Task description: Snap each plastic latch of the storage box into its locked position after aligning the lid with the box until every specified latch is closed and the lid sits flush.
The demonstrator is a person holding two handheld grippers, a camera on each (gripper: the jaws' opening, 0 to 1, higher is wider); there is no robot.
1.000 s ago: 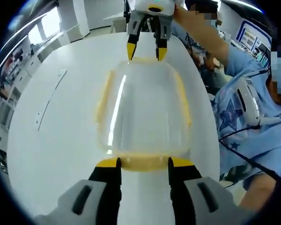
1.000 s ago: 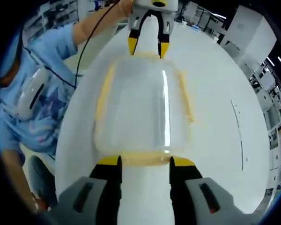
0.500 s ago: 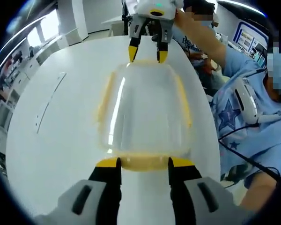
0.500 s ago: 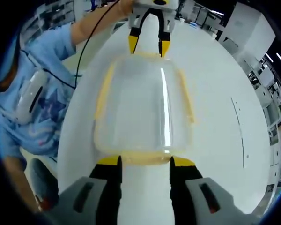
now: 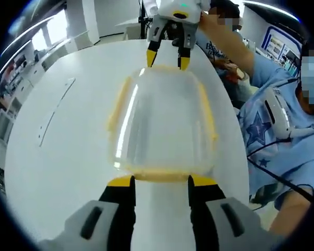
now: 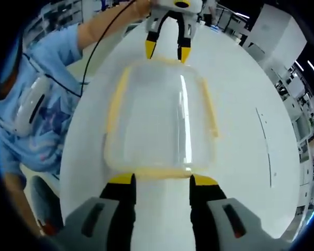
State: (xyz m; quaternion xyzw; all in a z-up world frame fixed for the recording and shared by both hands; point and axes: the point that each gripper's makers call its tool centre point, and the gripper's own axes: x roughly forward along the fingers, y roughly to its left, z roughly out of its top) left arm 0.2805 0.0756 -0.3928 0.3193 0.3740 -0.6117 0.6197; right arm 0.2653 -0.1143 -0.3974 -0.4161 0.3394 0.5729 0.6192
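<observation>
The storage box lies in the middle of the round white table, its clear lid on top, with yellow latches along all four sides. The left gripper stands at one short end and the right gripper at the opposite short end, so each one also appears far away in the other's view. Both have their fingers spread apart, holding nothing; the yellow tips touch or nearly touch the end latch in front of them — I cannot tell which.

The step in hand seems to be the closing of the two end latches. To do it well, I think each gripper should press its latch straight toward the box wall, both together, so the light box does not slide along the table.

The long side latches look as if they stand a little out, perhaps not locked. There is much open table to the far side of the box; on the other side the person's body sits close to the table edge — less room there.
</observation>
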